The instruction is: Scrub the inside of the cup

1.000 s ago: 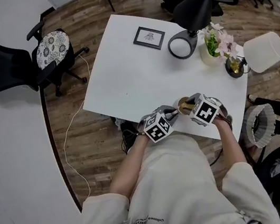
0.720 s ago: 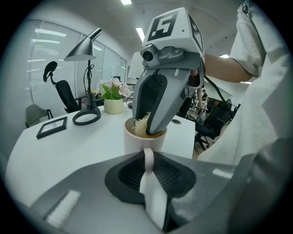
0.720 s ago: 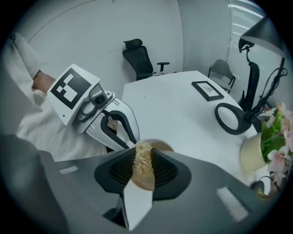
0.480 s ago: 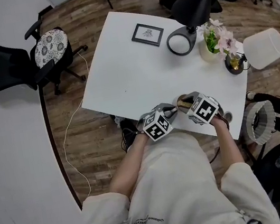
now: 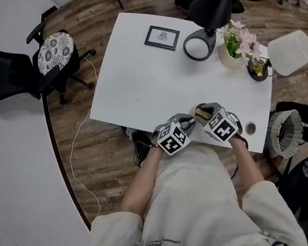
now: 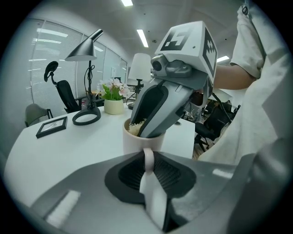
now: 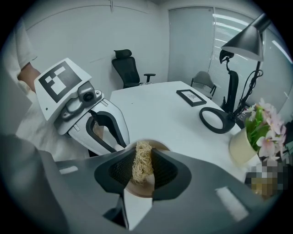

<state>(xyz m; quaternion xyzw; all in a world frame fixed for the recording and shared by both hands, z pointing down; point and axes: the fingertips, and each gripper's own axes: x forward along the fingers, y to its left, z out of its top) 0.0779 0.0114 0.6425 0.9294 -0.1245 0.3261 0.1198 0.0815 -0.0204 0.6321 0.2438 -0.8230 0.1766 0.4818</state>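
A pale cup point(image 5: 200, 115) stands near the white table's point(image 5: 141, 86) front edge. My left gripper point(image 5: 186, 123) is shut on the cup's handle point(image 6: 148, 158), which is pinched between its dark pads; the cup body point(image 6: 135, 142) stands just beyond. My right gripper point(image 5: 205, 116) comes in from the right, tilted down, with its fingers point(image 6: 154, 111) inside the cup. It is shut on a tan fibrous scrubber point(image 7: 141, 161), whose tip point(image 6: 135, 128) shows above the rim. In the right gripper view the cup's inside point(image 7: 139, 189) lies under the scrubber, with the left gripper point(image 7: 106, 129) behind it.
Farther back on the table are a framed picture point(image 5: 162, 37), a black lamp with a ring base point(image 5: 200, 47), a flower vase point(image 5: 229, 53) and a white lampshade point(image 5: 290, 54). A round hole point(image 5: 250, 128) sits in the table to my right. An office chair point(image 5: 24, 64) stands at the left.
My right gripper has shifted a little left and nearer over the cup, uncovering the round hole in the table. The left gripper and the cup have stayed put.
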